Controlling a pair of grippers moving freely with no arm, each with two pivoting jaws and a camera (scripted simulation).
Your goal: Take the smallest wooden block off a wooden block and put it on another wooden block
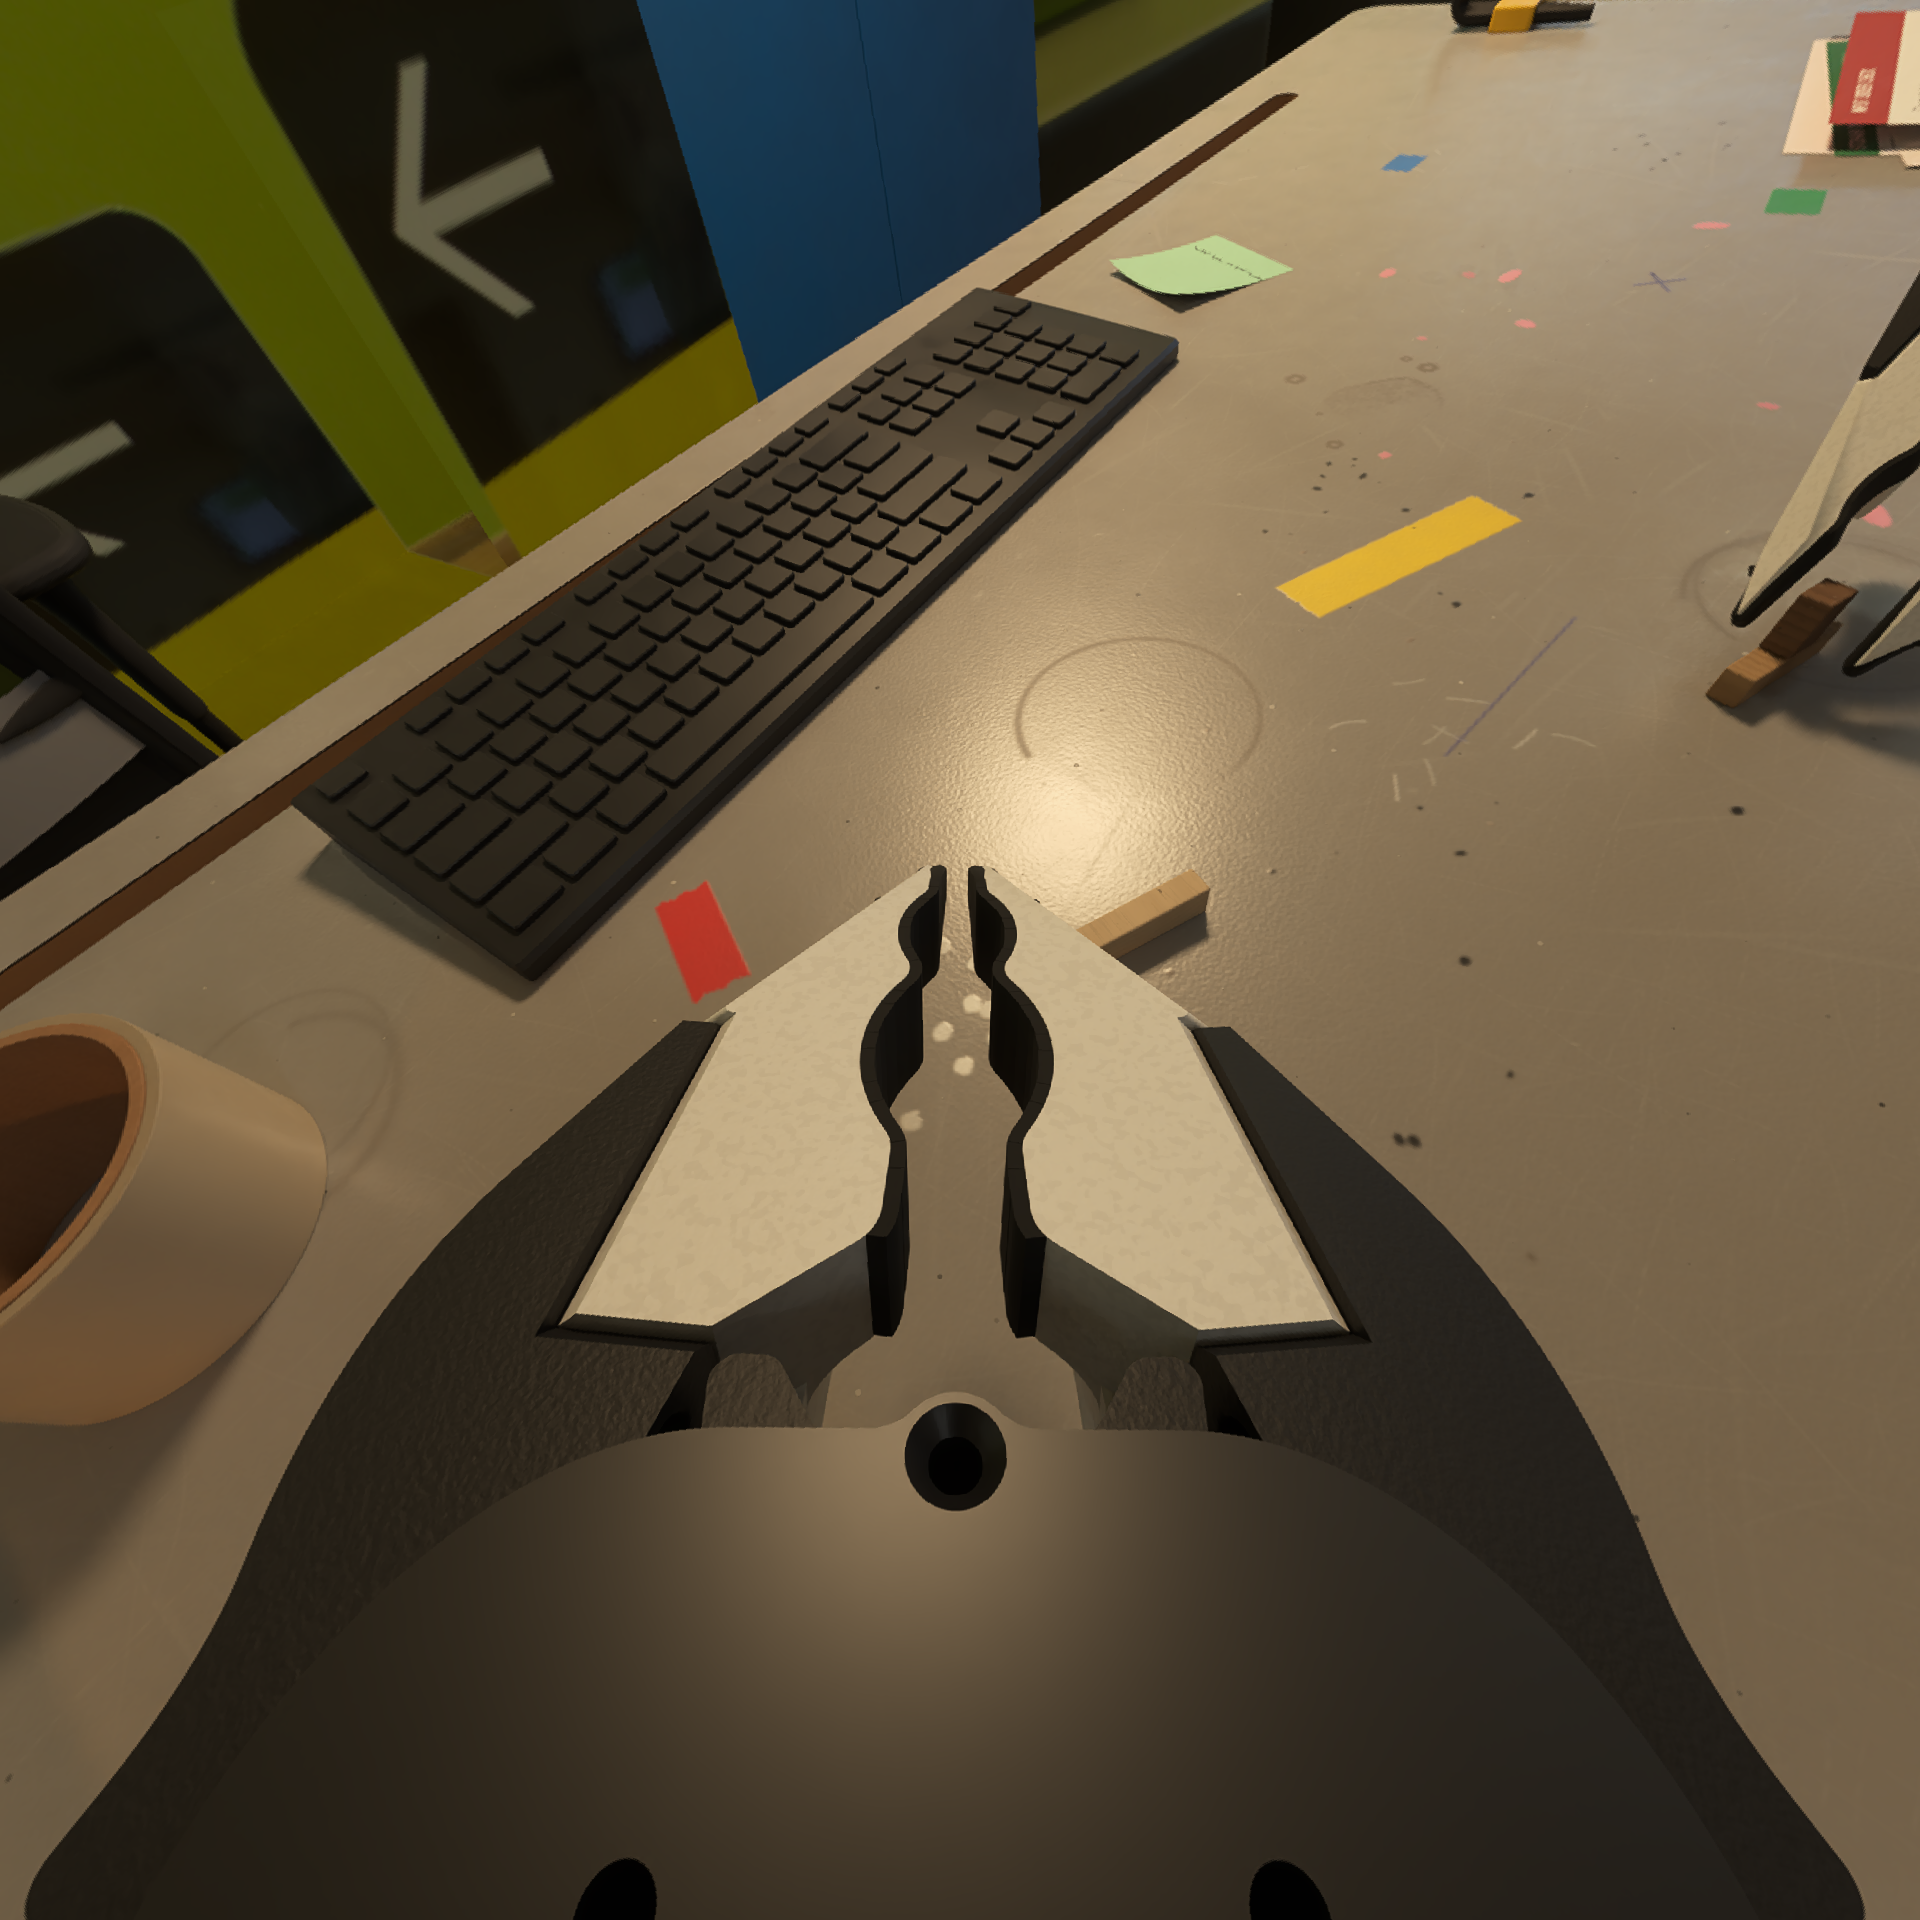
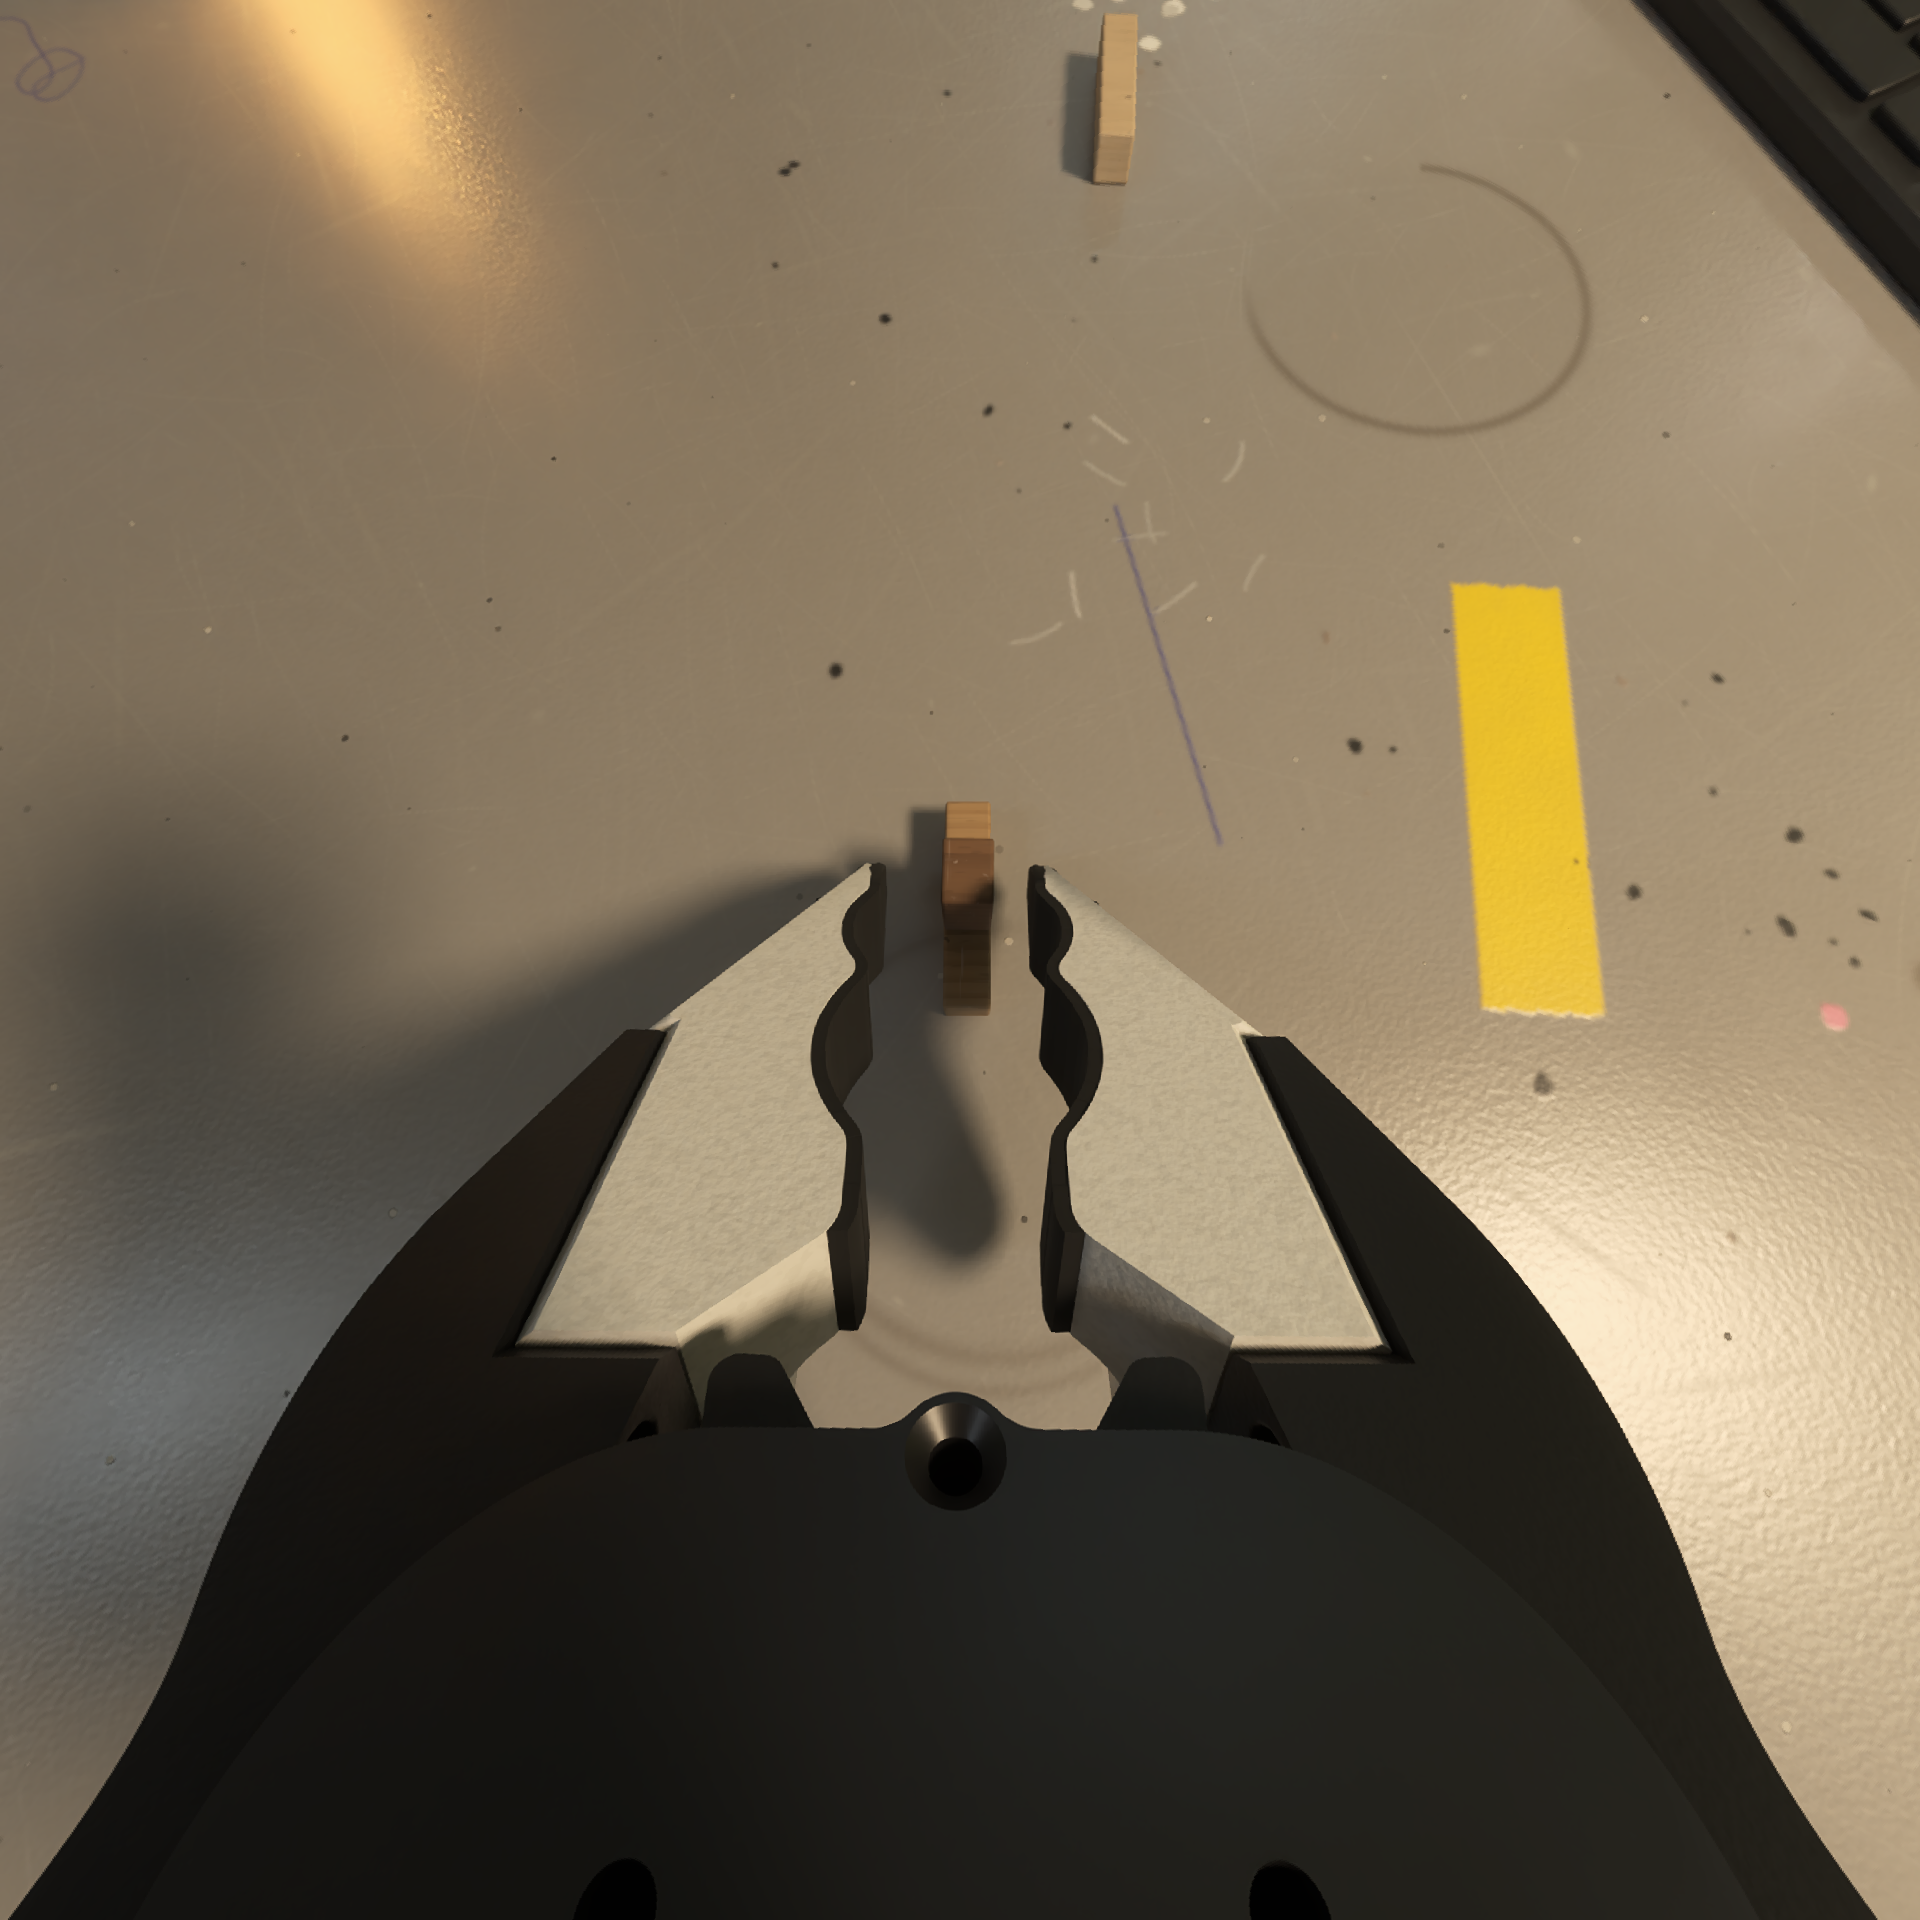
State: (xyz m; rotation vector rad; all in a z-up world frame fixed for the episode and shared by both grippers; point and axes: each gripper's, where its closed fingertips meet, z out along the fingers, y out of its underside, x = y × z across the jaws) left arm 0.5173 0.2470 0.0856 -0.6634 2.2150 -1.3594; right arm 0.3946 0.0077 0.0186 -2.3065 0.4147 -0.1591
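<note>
On the scuffed grey desk point(image 2: 520, 623), beside the yellow tape strip point(image 2: 1525, 800), a long dark wooden block point(image 2: 967, 966) lies flat carrying the smallest wooden block point(image 2: 966, 868), apparently its starting perch. The right tongs point(image 2: 957, 883) tilt down over it, jaws apart either side, neither touching. Well beyond the strip, the left tongs point(image 1: 956, 883) hover nearly together, empty, beside the pale wooden block point(image 1: 1148, 912), the probable destination.

Three wooden blocks point(image 2: 1115, 99) point(image 2: 968, 883) point(image 2: 966, 971), one keyboard point(image 1: 748, 613), one tape roll point(image 1: 145, 1216), two tools point(image 1: 957, 875) point(image 2: 957, 873).
</note>
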